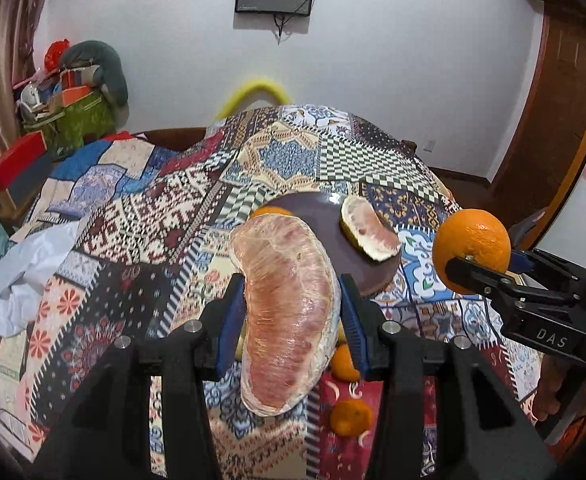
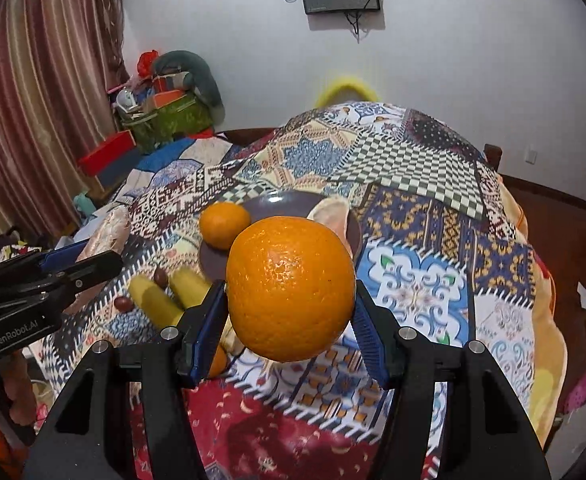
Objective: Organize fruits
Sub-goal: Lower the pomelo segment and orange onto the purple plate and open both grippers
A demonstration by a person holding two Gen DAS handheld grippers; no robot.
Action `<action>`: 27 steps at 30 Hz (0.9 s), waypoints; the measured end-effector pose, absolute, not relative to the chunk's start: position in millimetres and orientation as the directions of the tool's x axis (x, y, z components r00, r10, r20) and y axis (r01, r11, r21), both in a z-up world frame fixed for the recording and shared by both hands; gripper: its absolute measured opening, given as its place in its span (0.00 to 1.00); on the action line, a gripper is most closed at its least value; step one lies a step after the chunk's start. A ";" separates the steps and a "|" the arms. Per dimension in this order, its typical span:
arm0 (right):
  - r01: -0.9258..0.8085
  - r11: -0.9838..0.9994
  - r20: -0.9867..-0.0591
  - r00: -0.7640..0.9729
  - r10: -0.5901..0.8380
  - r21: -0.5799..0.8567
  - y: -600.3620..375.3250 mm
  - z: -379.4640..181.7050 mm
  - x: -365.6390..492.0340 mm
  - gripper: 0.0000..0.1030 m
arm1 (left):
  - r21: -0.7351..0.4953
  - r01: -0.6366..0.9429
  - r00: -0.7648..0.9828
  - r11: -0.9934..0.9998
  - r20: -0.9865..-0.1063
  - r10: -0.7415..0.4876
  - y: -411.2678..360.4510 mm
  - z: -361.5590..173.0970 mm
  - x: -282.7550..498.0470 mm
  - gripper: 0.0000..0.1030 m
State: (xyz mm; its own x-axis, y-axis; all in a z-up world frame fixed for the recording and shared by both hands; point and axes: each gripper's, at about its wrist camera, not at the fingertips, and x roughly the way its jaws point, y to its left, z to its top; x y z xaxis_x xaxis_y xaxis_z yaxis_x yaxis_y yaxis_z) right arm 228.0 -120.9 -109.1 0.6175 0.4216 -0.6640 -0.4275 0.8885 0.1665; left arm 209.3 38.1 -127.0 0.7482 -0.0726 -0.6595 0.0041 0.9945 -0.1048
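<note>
My left gripper (image 1: pixel 291 312) is shut on a large peeled pomelo wedge (image 1: pixel 285 320), held above the patchwork cloth. My right gripper (image 2: pixel 289 312) is shut on a big orange (image 2: pixel 291 288); in the left wrist view that orange (image 1: pixel 471 250) hangs at the right. Beyond both lies a dark purple plate (image 1: pixel 317 216) with a pomelo slice (image 1: pixel 367 234) and a small orange (image 2: pixel 224 224) on it. In the right wrist view the left gripper (image 2: pixel 73 258) shows at the left edge with the wedge (image 2: pixel 105 232) in it.
Two bananas (image 2: pixel 173 296) and two dark red dates (image 2: pixel 161 277) lie on the cloth left of the plate. Two small oranges (image 1: pixel 351 416) sit under the wedge. A cluttered green box (image 1: pixel 77 120) stands at the back left, white paper (image 1: pixel 25 276) at the left.
</note>
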 end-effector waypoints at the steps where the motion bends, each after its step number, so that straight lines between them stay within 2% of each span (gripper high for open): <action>1: -0.430 0.887 -0.662 0.617 0.425 0.168 -120.2 -108.7 231.3 0.55 | -0.106 0.006 0.751 0.994 -0.657 -0.075 38.0 -126.2 212.1 0.44; 17: -0.468 0.873 -0.665 0.609 0.433 0.140 -92.0 -111.3 295.1 0.55 | -0.104 -0.017 0.768 0.994 -0.638 -0.054 64.0 -128.3 278.6 0.44; 27: -0.498 0.861 -0.714 0.564 0.414 0.106 -62.6 -135.0 344.4 0.55 | -0.116 -0.009 0.755 0.993 -0.652 -0.069 72.5 -144.6 314.5 0.44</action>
